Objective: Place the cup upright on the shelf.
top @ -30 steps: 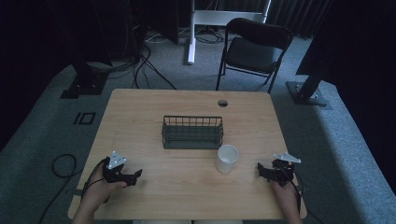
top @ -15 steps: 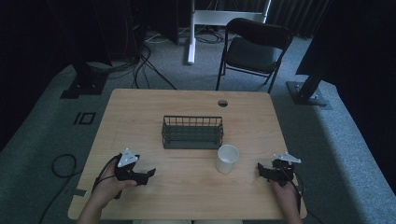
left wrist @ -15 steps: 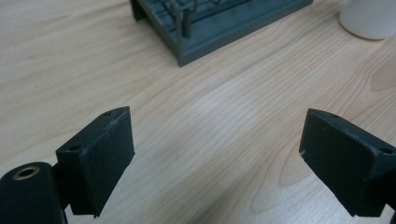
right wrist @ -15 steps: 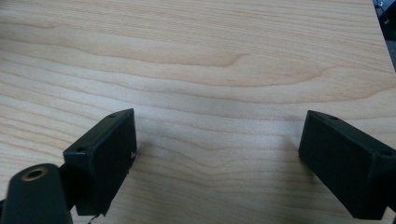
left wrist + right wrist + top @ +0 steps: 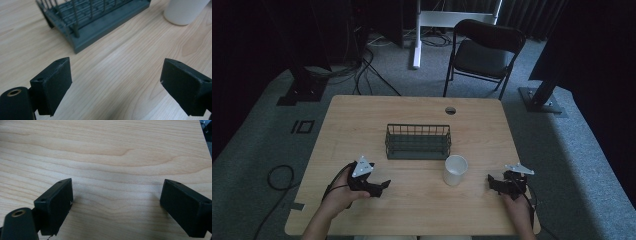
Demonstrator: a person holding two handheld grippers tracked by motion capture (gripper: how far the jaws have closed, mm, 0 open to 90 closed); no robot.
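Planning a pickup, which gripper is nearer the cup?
Right, narrowly. The right gripper sits just right of the cup; the left gripper lies farther off, to its left.

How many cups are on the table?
1. The white cup stands on the wooden table, just in front of the wire basket's right end, between the left gripper and the right gripper. Nothing looks hidden.

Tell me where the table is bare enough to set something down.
Free: the far strip between the basket and the table edge with its cable hole; both side strips flanking the basket; the near middle between the left gripper and right gripper. Crowded: the spot where the cup stands close to the basket's near right corner.
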